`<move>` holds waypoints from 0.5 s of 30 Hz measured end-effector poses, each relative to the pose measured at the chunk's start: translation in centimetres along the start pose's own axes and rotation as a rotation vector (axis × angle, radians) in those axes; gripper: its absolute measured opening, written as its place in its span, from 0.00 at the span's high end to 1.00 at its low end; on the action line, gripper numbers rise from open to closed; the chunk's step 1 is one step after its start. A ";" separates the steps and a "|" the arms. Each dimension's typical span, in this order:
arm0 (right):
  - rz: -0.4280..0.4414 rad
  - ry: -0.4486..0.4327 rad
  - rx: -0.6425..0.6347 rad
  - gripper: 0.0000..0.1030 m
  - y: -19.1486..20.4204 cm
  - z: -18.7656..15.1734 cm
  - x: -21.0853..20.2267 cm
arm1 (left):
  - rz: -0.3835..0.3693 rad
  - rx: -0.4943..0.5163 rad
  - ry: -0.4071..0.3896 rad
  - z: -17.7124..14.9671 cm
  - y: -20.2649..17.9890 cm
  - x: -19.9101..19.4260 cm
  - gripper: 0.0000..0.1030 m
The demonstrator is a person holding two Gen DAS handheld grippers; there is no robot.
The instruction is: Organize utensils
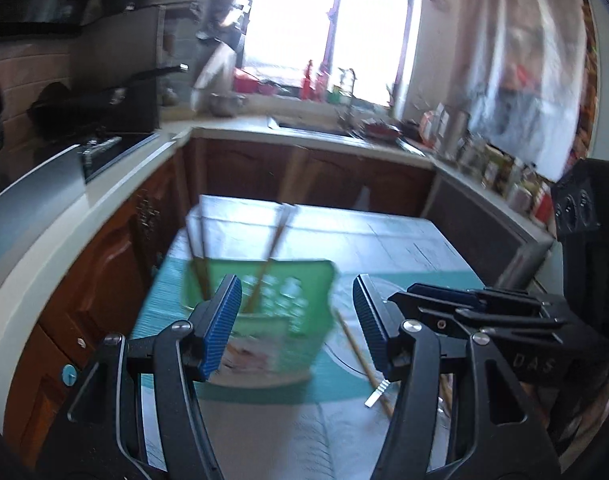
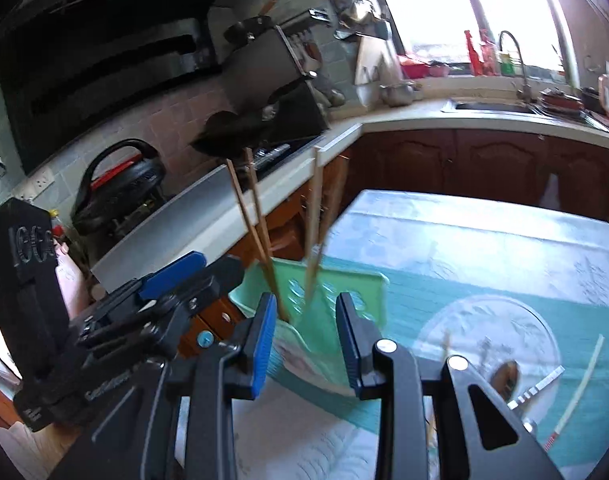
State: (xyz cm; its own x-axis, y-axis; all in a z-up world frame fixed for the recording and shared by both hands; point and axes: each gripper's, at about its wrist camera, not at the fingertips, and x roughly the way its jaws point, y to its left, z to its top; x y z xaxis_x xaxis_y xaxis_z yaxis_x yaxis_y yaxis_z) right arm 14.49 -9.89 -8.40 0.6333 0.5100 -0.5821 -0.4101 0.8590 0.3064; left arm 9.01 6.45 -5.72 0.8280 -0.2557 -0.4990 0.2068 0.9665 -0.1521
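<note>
A green perforated utensil holder stands on the table and holds several wooden chopsticks. It also shows in the right wrist view with the chopsticks leaning out. My left gripper is open and empty just in front of the holder. My right gripper is open and empty close to the holder; it also shows at the right of the left wrist view. A loose chopstick lies on the table. More utensils lie to the right: a spoon and a pale chopstick.
The table carries a teal and white cloth. A countertop with a stove runs along the left, with brown cabinets below. A sink sits under the window. Jars line the right counter.
</note>
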 end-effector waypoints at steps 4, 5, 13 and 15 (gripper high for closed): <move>-0.045 0.048 0.051 0.70 -2.7 -1.0 -2.2 | -0.050 0.053 0.062 0.1 -4.4 0.3 0.46; -0.058 0.056 0.066 0.70 -3.5 -1.1 -2.7 | -0.062 0.063 0.079 0.3 -5.3 0.6 0.46; -0.189 0.089 0.225 0.70 -11.4 -1.9 -8.7 | -0.147 0.189 0.261 0.9 -14.3 5.9 0.47; -0.219 0.099 0.254 0.70 -13.0 -2.3 -9.6 | -0.162 0.232 0.307 0.9 -16.2 8.1 0.47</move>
State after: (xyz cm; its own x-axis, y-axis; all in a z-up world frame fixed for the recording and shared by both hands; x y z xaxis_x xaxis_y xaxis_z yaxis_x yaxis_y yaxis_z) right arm 12.21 -26.04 -8.49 0.6162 0.3167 -0.7211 -0.0874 0.9375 0.3370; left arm 12.85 -11.30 -6.49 0.5885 -0.3664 -0.7207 0.4627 0.8836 -0.0714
